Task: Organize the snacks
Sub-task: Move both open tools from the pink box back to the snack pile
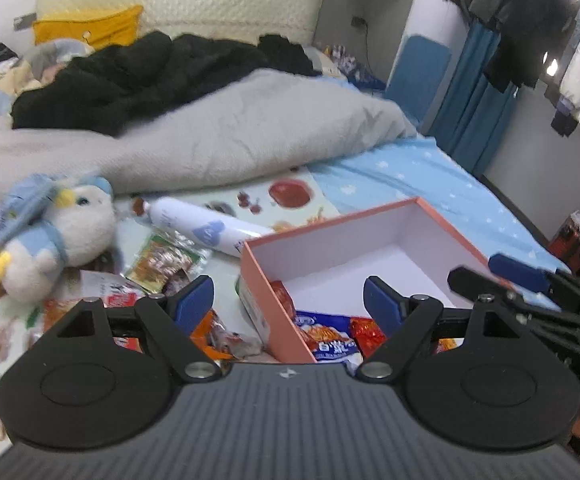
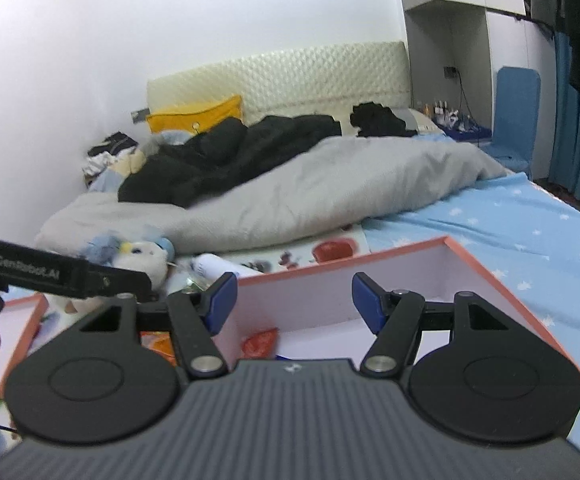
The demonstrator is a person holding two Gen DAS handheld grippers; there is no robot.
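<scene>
My left gripper (image 1: 288, 300) wide open, empty, above wall of pink box (image 1: 373, 216); loose snack packets (image 1: 162, 262) lie left of box, nearer it. My right gripper (image 2: 291, 302) open, empty, over box interior.

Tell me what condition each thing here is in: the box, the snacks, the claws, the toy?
Pink box: open, no lid on it, partly filled.
Blue and white snack packet: lying inside the box.
Red snack packets: in the box, beside the blue one.
Loose snack packets: scattered on the bed outside the box.
Plush bird: lying on its side.
Left claw: open, empty.
Right claw: open, empty.
</scene>
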